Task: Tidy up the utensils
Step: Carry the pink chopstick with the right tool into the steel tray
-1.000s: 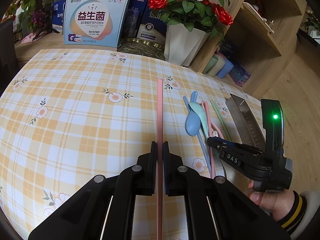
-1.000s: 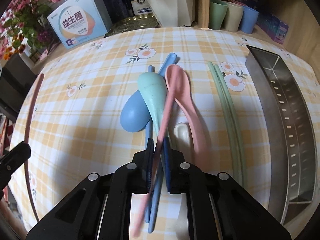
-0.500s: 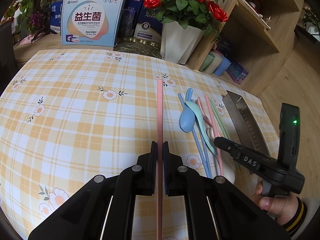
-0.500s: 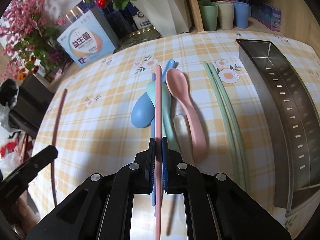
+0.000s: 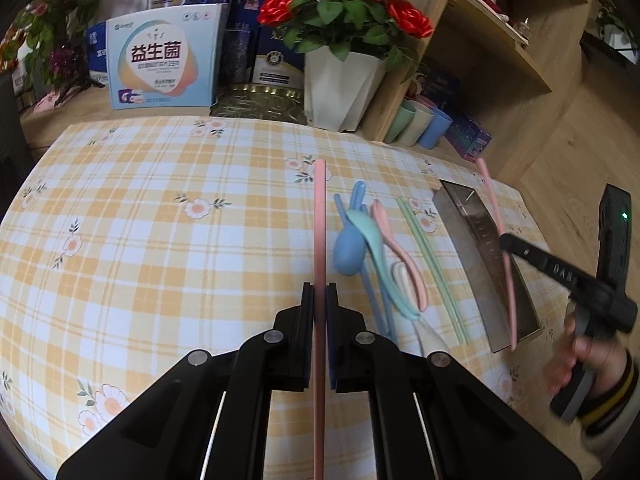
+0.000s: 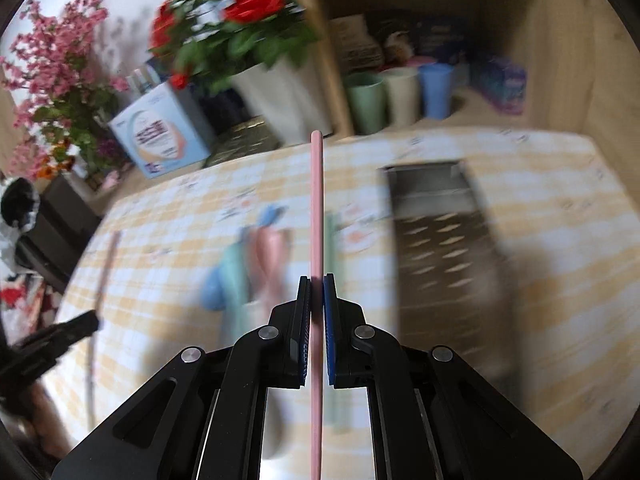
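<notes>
Two pink chopsticks held; metal tray seen empty.

One pink chopstick [image 5: 320, 240] is clamped in the left gripper [image 5: 319, 304], the other pink chopstick [image 6: 316, 208] in the right gripper [image 6: 316, 292] near the tray [image 5: 476, 248]. Spoons [image 5: 372, 248] and green chopsticks [image 5: 432, 264] are left on the bench [image 5: 160, 240] (nothing sorted yet).

A matt, woven-looking checked cloth [image 5: 160, 240] is covering the table, while the long tray [image 5: 476, 248] on the right is showing brushed metal with a dull sheen and punched slots. The spoons [image 5: 360, 240] and the pink chopstick [image 5: 320, 220] are looking like smooth matt plastic in pastel tones, as are the green chopsticks [image 5: 432, 264] beside them. At the far side, a glossy printed cardboard box [image 5: 160, 56] is catching light, the shelf unit [image 5: 500, 40] is showing pale wood grain, and the black gripper fingers [image 5: 306, 340] are appearing as matt moulded plastic with shiny metal pins.
</notes>
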